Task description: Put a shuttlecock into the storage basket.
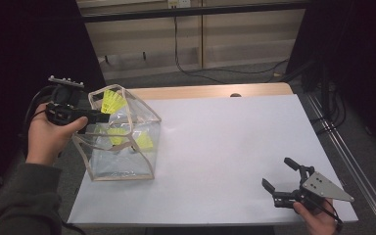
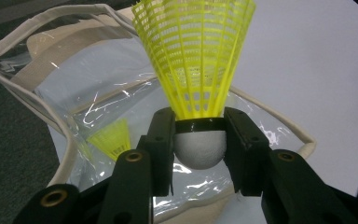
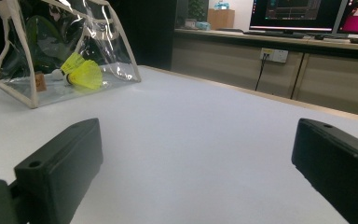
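Note:
A clear plastic bag with beige trim stands open-topped at the table's left. My left gripper is shut on a yellow shuttlecock, clamping its white cork between the jaws, right over the bag's mouth. Two more yellow shuttlecocks lie inside the bag; one of them shows below through the plastic. My right gripper rests near the table's front right corner, open with nothing between its jaws.
A white sheet covers the table, with a wooden strip showing at the far edge. Cables run across the floor beyond. Monitors stand on a counter in the right gripper view.

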{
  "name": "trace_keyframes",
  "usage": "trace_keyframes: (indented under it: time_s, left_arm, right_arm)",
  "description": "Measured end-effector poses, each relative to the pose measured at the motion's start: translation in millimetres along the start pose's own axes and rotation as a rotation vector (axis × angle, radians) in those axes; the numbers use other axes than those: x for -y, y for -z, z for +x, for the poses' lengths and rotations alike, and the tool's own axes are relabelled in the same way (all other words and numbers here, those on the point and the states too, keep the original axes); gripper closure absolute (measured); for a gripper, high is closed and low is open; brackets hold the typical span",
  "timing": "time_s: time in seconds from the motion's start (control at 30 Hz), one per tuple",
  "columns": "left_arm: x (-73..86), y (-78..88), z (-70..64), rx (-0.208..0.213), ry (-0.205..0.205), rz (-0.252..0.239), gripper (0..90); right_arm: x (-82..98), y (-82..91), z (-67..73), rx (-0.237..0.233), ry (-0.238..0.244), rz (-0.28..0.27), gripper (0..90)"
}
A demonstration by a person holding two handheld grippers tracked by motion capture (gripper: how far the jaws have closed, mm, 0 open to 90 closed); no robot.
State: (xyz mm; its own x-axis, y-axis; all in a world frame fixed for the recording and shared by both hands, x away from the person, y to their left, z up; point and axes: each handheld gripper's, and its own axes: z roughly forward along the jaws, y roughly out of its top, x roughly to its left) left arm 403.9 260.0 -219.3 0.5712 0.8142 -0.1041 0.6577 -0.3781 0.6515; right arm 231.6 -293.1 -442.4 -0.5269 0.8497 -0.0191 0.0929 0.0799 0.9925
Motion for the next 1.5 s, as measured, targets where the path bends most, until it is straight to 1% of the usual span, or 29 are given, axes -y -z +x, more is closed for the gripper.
trace_keyframes:
  time_s: [0.2, 0.27, 0.63, 0.77, 1.3, 1.5]
  left_arm:
    - [2.8, -1.2, 3.3, -0.008, 0.000, 0.005, 65.0]
    - [4.2, -2.1, 4.3, -0.007, 0.009, 0.008, 65.0]
    - [8.8, -5.7, 7.2, -0.014, 0.022, 0.012, 64.9]
    - [10.8, -7.2, 8.6, -0.026, 0.026, 0.020, 64.9]
    - [15.0, -12.8, 10.3, -0.023, 0.036, 0.023, 64.9]
    - [16.1, -15.6, 10.8, -0.023, 0.039, 0.033, 64.9]
  right_arm:
    - [0.2, -0.2, -0.1, 0.001, 0.002, 0.000, 1.7]
    - [0.1, -0.1, 0.0, 0.000, 0.002, -0.001, 1.7]
    - [-0.2, 0.1, 0.0, 0.000, 0.002, -0.001, 1.7]
    - [0.0, 0.1, -0.2, 0.000, 0.002, 0.000, 1.7]
    - [-0.1, 0.1, -0.1, 0.000, 0.003, -0.001, 1.7]
    - [-0.2, 0.2, -0.3, 0.001, 0.004, -0.002, 1.7]
